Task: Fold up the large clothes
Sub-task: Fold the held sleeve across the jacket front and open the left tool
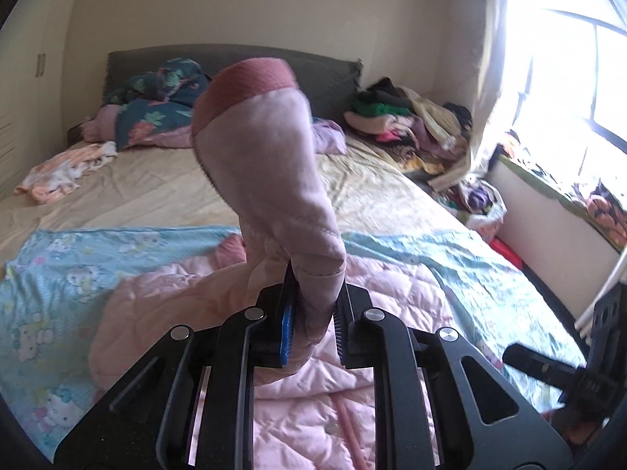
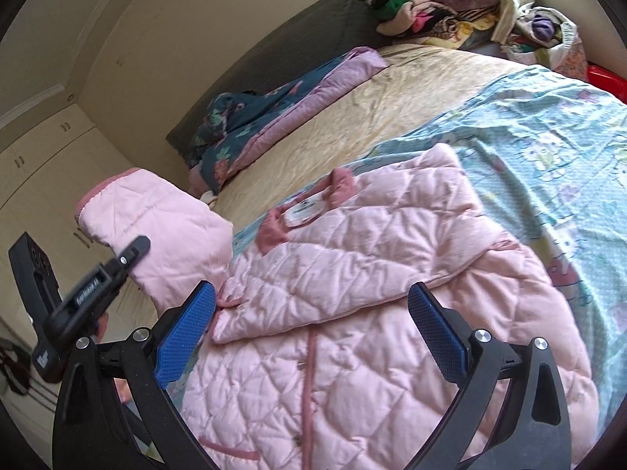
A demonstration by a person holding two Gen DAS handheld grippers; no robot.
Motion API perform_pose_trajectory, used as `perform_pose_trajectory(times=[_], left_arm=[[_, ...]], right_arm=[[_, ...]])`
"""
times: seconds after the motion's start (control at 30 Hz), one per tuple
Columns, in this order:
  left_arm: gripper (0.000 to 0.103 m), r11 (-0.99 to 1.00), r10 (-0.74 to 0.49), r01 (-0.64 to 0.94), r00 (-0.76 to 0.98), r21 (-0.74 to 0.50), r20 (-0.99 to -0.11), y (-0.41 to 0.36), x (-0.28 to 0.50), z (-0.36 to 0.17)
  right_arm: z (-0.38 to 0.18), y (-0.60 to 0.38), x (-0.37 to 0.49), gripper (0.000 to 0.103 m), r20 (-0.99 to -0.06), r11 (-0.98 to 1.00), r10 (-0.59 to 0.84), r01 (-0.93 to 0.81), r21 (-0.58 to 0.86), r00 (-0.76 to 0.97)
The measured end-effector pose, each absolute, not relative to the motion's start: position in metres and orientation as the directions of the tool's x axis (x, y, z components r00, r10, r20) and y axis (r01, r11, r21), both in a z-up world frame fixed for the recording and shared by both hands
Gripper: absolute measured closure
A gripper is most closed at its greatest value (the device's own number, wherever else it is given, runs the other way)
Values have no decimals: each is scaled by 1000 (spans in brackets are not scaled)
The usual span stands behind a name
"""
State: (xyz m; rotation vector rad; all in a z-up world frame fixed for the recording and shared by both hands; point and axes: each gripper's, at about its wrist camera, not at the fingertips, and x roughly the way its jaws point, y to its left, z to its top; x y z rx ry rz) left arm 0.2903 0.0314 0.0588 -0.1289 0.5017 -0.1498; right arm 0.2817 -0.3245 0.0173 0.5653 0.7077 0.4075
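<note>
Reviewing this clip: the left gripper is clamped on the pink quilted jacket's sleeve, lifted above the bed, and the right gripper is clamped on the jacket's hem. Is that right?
Not quite. The right gripper holds nothing: the right wrist view shows its jaws standing wide apart above the pink quilted jacket. The rest stands: the left gripper is clamped on the sleeve, lifted above the bed, as the left wrist view shows.

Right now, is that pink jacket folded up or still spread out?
Partly folded. The pink jacket lies flat on the bed, one sleeve across its front; the left gripper holds the other sleeve up.
</note>
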Motion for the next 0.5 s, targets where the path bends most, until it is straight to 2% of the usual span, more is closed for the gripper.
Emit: perform_pose_trajectory(times=[0.5], left_arm=[[93,978,-204,192,762,-86,-614,-17,315,-12]], right_arm=[[-3,-359,289,5,-512,774,483,-73,629,710]])
